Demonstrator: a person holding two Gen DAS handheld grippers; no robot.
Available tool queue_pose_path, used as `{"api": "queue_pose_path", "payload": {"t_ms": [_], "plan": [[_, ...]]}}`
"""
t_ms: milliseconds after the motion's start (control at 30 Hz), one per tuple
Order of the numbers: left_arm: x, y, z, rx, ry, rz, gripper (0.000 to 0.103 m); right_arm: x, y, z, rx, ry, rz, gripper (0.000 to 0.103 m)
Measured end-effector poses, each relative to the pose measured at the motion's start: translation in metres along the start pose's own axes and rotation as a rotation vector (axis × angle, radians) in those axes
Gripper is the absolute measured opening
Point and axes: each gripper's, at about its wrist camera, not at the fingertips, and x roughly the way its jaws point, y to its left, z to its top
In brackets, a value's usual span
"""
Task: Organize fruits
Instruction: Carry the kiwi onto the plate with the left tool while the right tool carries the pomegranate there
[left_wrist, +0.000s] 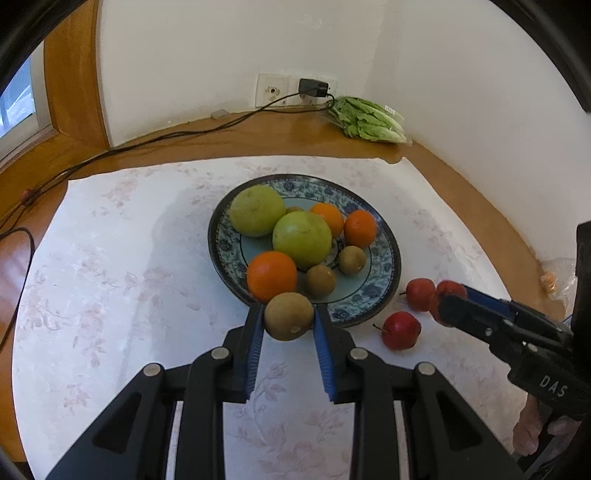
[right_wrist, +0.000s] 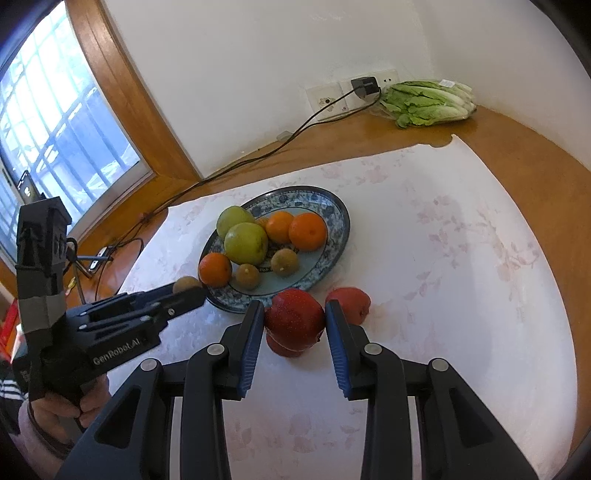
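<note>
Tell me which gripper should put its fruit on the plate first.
Left. The left gripper holds a brown fruit right at the near rim of the plate, so it probably needs only a short move. The right gripper grips a red fruit above the cloth, farther from the plate.

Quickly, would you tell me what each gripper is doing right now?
Left gripper: closed on a brown fruit, near the plate.
Right gripper: closed on a red apple, above the tablecloth.
</note>
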Motion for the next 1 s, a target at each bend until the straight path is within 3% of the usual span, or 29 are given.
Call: {"api": "queue_pose_path", "payload": {"t_ms": [400, 1000], "plan": [[0.023, 0.001, 0.014, 0.056, 0.009, 0.068, 0.028, 0.027, 0.014, 0.017, -0.064, 0.030, -0.020, 0.035], [0.045, 0.006, 0.026, 0.059, 0.020, 0.073, 0.028, 0.059, 0.004, 0.039, -0.110, 0.047, -0.106, 0.035]]}}
